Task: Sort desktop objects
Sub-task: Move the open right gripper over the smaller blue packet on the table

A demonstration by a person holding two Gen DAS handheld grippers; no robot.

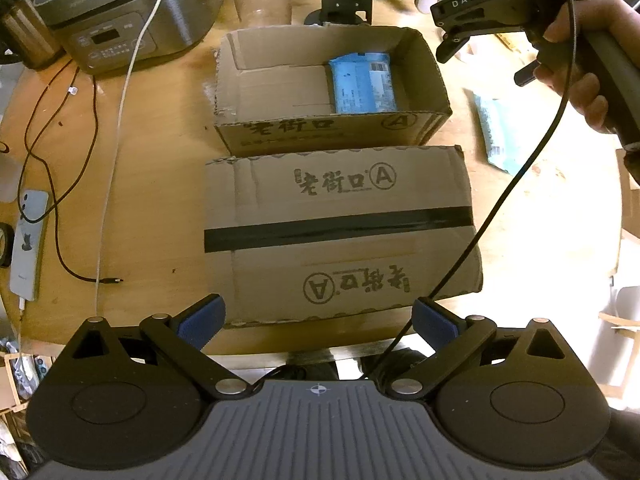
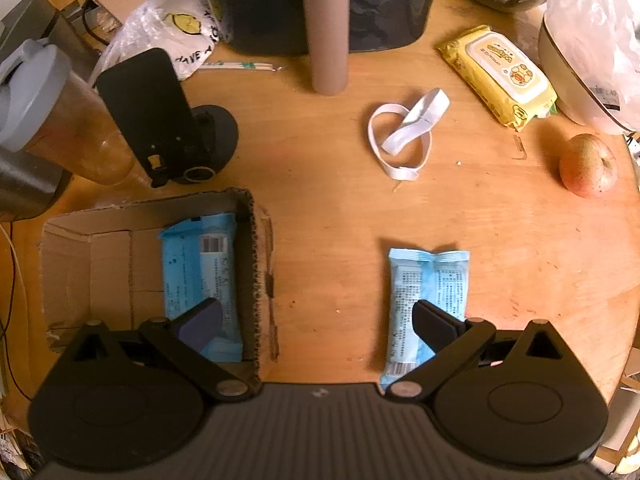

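An open cardboard box [image 1: 428, 76] stands at the table's middle with a blue packet [image 1: 364, 82] lying inside at its right end; the box [image 2: 256, 264] and packet [image 2: 200, 268] also show in the right wrist view. A second blue packet [image 2: 426, 300] lies on the table right of the box, also seen in the left wrist view [image 1: 496, 132]. My left gripper [image 1: 318, 320] is open and empty over the near edge of a taped, closed cardboard box [image 1: 340, 232]. My right gripper [image 2: 318, 322] is open and empty, above the table between box and loose packet; it shows in the left wrist view [image 1: 452, 46].
A rice cooker [image 1: 120, 12], phone [image 1: 28, 240] and cables [image 1: 72, 184] sit at the left. A cardboard tube [image 2: 324, 24], white strap [image 2: 404, 136], yellow wipes pack [image 2: 500, 76], apple [image 2: 588, 166], phone stand [image 2: 160, 120] and jug [image 2: 52, 112] lie beyond.
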